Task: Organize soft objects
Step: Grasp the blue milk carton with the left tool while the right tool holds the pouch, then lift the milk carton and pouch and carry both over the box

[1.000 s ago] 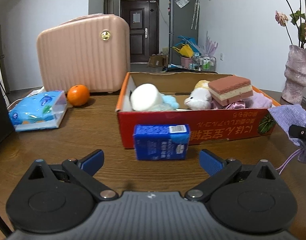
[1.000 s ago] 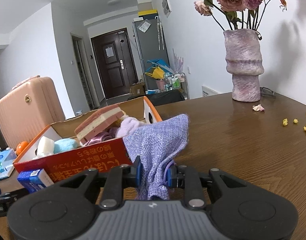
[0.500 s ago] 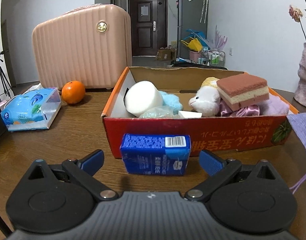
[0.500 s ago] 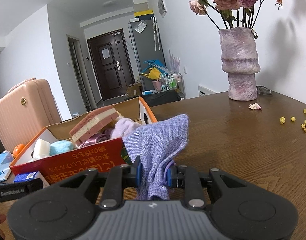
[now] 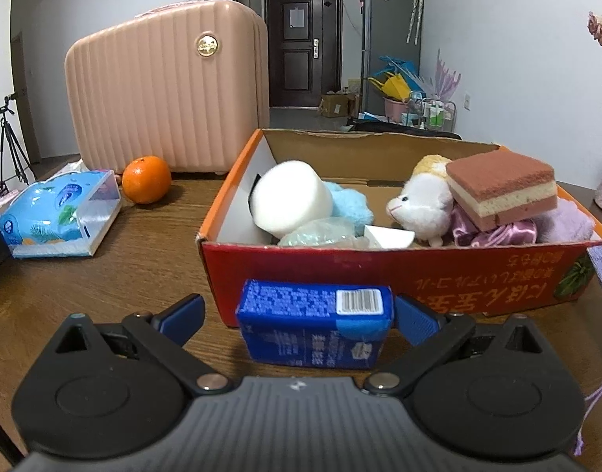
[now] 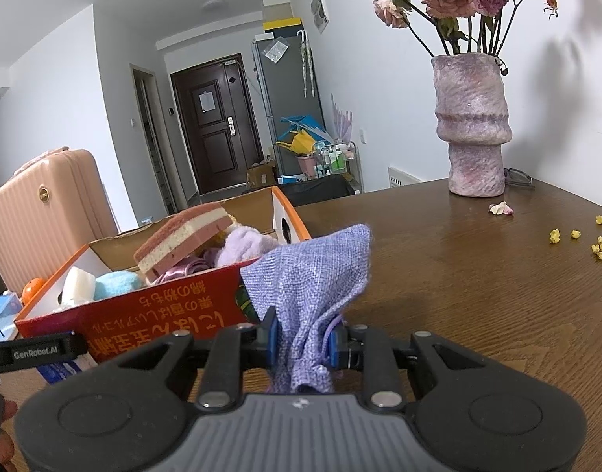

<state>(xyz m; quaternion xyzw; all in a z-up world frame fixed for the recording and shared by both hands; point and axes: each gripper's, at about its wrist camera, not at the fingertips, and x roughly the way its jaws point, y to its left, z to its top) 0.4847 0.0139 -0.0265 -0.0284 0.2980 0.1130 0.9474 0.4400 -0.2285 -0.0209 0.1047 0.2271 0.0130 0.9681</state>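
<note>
Between the parted jaws of the left gripper (image 5: 297, 312), low in the centre of the left wrist frame, a blue pack (image 5: 314, 322) is seen lying on the tabletop (image 5: 151, 251). Its long axis runs left to right across the frame, from one jaw toward the other. The right jaw is just beside the pack's right end, perhaps touching; the left jaw stands apart from the other end, so nothing is gripped. This gripper is judged the nearer one to the pack.

Just behind the pack, the red box (image 5: 399, 271) stands with a sponge (image 5: 501, 187) and plush toy (image 5: 421, 206) inside.

In the right wrist frame, the right gripper (image 6: 301, 340) is clenched on a purple pouch (image 6: 313, 275), held in front of the box's near corner at centre frame, not yet over it.
</note>
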